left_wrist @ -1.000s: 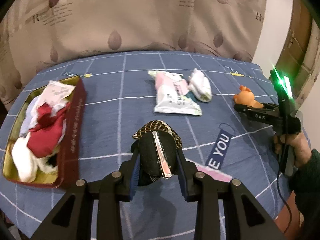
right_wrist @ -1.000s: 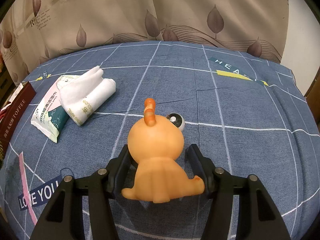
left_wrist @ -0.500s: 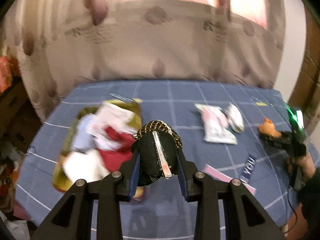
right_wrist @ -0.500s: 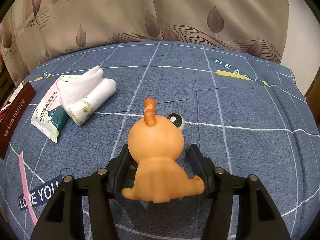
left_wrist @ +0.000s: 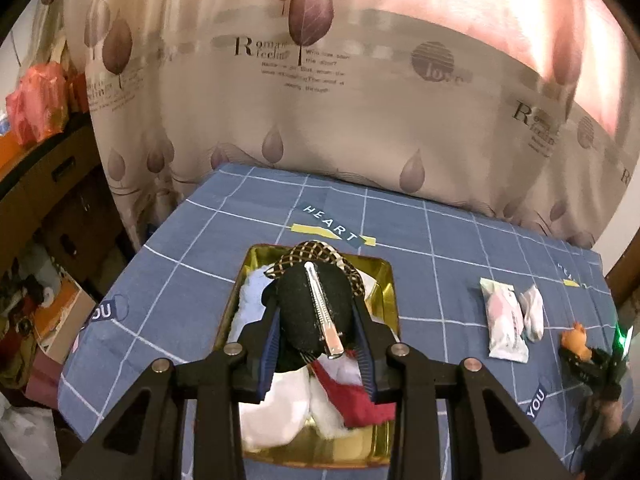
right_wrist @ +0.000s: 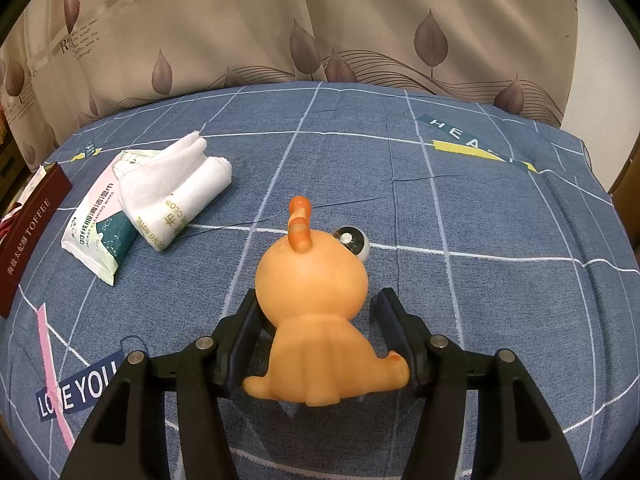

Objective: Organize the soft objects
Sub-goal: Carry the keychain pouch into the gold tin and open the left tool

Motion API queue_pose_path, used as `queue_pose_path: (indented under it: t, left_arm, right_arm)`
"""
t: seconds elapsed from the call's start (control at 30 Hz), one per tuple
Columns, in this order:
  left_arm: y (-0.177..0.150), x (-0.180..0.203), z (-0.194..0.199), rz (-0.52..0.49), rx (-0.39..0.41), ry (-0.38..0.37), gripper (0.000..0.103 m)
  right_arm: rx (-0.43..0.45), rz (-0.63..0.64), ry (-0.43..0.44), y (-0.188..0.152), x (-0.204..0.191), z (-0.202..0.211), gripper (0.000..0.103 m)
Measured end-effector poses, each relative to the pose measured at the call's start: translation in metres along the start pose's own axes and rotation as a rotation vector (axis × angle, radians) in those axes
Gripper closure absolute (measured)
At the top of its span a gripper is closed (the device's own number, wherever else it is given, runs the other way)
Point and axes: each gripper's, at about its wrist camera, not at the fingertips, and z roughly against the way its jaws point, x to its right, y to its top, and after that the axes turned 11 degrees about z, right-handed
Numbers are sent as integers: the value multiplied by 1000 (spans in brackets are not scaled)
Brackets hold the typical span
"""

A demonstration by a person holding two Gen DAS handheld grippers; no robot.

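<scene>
My left gripper [left_wrist: 318, 344] is shut on a black hair bow with a metal clip [left_wrist: 316, 304] and holds it above the gold tin [left_wrist: 384, 284], which holds white, red and pale blue cloths. My right gripper [right_wrist: 320, 320] is around an orange rubber toy [right_wrist: 316, 300] that sits on the blue cloth; its jaws touch the toy's sides. The right gripper and toy also show far right in the left wrist view [left_wrist: 576, 344]. A wipes packet [right_wrist: 100, 220] and a rolled white towel [right_wrist: 176, 196] lie left of the toy.
The tin's red side marked TOFFEE [right_wrist: 28, 236] is at the left edge of the right wrist view. A leaf-print curtain [left_wrist: 320, 100] hangs behind the table. Boxes and clutter [left_wrist: 44, 300] stand on the floor beyond the table's left edge.
My left gripper has carried the hair bow up and to the left, from the table's middle to above the tin. The right gripper and the toy have not moved.
</scene>
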Motion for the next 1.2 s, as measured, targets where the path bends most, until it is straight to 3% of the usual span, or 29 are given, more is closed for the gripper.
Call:
queue_pose_path:
  t: [0.47, 0.63, 0.8, 1.0, 1.2]
  left_arm:
    - [17, -17, -94, 42, -160, 63, 69]
    - [18, -16, -113, 21, -190, 82, 65]
    - [18, -25, -126, 56, -240, 119, 54]
    - [17, -25, -115, 29, -199, 114, 41]
    - [16, -23, -91, 11, -157, 106, 41]
  right_arm:
    - [0, 0, 0, 0, 0, 0, 46]
    - [-1, 0, -1, 0, 0, 0, 46]
    - [-1, 0, 0, 0, 0, 0, 46]
    - [-1, 2, -1, 0, 0, 0, 45]
    - [-1, 1, -2, 0, 0, 0, 45]
